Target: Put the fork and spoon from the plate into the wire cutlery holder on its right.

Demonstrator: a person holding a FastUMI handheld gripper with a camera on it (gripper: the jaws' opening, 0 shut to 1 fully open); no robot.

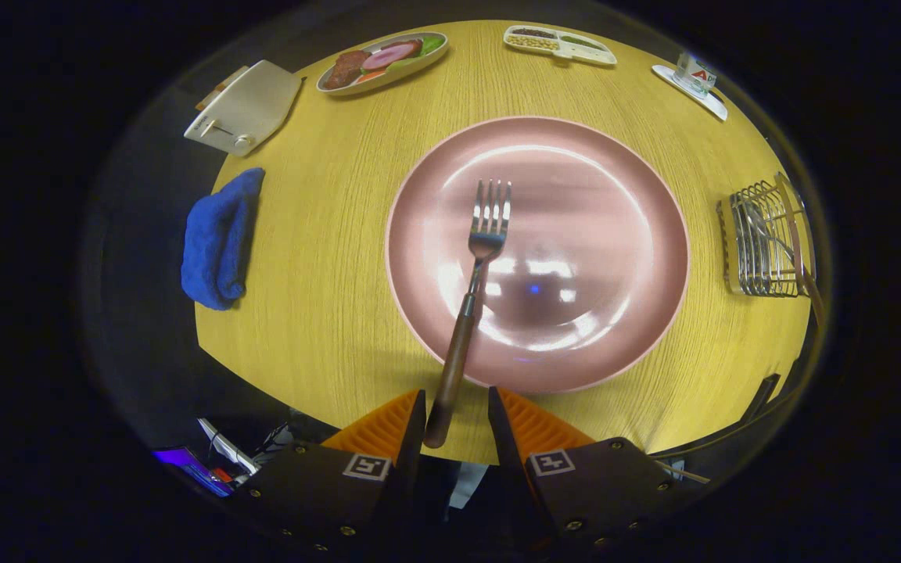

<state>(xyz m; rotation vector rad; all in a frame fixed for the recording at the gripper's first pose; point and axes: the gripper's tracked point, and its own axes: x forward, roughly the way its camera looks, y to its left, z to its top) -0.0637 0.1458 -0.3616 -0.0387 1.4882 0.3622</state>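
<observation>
Pink plate (615, 234) holds a fork (475, 281) — its handle pokes out between the gripper (456, 410) fingers, spread apart, not squeezing. Wire holder (767, 238) sits beside the plate.

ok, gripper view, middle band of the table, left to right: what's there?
blue cloth → fork lying on the pink plate, handle end between the open tongs → wire cutlery holder, already holding a utensil.

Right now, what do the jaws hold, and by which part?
The fork sits between the jaws by its handle end; a firm grip cannot be told.
</observation>
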